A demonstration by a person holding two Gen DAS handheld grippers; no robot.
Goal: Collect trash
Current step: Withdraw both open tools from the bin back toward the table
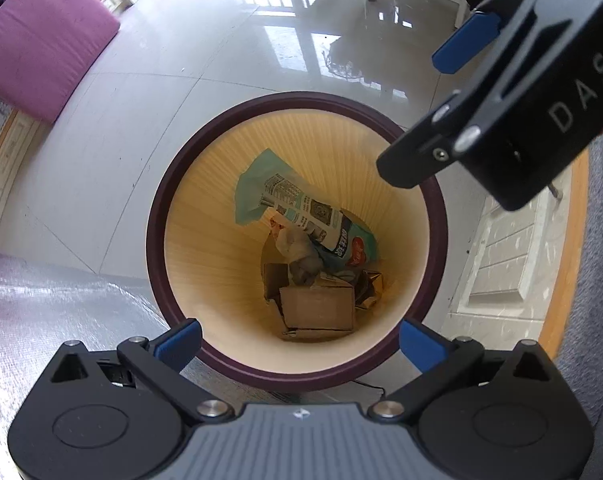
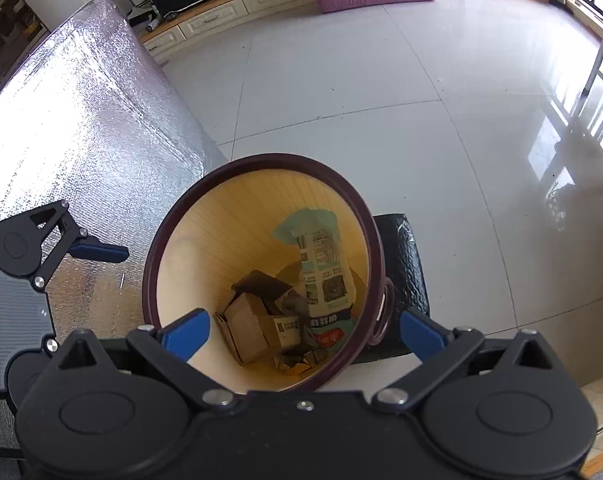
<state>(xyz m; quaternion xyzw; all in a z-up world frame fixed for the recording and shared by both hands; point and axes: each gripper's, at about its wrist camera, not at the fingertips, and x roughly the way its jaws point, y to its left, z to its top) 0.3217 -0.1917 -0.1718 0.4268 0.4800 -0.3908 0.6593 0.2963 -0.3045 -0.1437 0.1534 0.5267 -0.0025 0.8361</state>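
Both the left gripper [image 1: 299, 344] and right gripper [image 2: 303, 334] hang with jaws spread and empty over the waste bin [image 1: 157, 216]. Below them lie a printed snack bag [image 1: 313, 216], light, crinkly and slippery, and stiffer crushed cardboard [image 1: 317, 308]; I'd pinch the bag's upper edge.

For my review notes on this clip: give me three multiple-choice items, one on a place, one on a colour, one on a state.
1. Where is the printed packet?
A. on the floor
B. inside the bin
C. on the cushion

2. What colour is the bin rim?
A. dark purple
B. white
C. green

3. How is the right hand-held gripper?
A. shut on a box
B. shut on nothing
C. open, holding nothing

Key: B, it lies among cardboard inside the bin; A, the ring is dark purple; C, its blue fingers stand apart.
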